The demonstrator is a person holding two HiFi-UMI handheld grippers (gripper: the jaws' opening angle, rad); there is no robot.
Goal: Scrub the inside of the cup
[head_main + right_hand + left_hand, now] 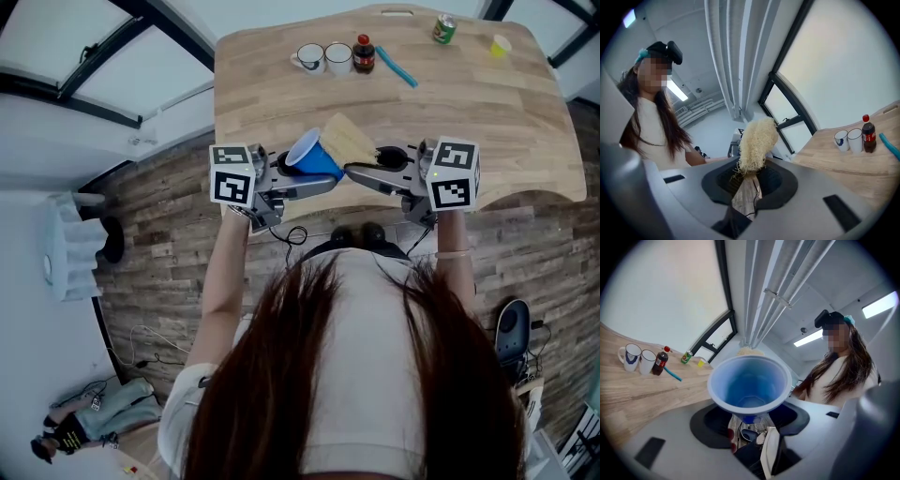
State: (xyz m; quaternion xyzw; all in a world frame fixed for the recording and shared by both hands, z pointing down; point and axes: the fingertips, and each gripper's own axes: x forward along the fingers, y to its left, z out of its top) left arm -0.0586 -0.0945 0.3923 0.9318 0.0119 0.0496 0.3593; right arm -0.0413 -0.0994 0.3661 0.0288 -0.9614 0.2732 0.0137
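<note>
A blue plastic cup (314, 157) lies on its side in the air above the table's front edge, and my left gripper (314, 180) is shut on its lower part. In the left gripper view the blue cup (750, 385) shows its open mouth and empty inside to the camera, its base between the jaws of my left gripper (750, 420). My right gripper (361, 173) is shut on a pale yellow fibrous scrub pad (349, 139), which stands up just right of the cup and outside it. In the right gripper view the scrub pad (757, 140) rises from my right gripper (747, 180).
On the wooden table (487, 122), at its far side, stand two white mugs (323, 58), a small cola bottle (364, 53), a teal stick (397, 67), a green can (444, 28) and a small yellow cup (501, 44). The floor is wood planks.
</note>
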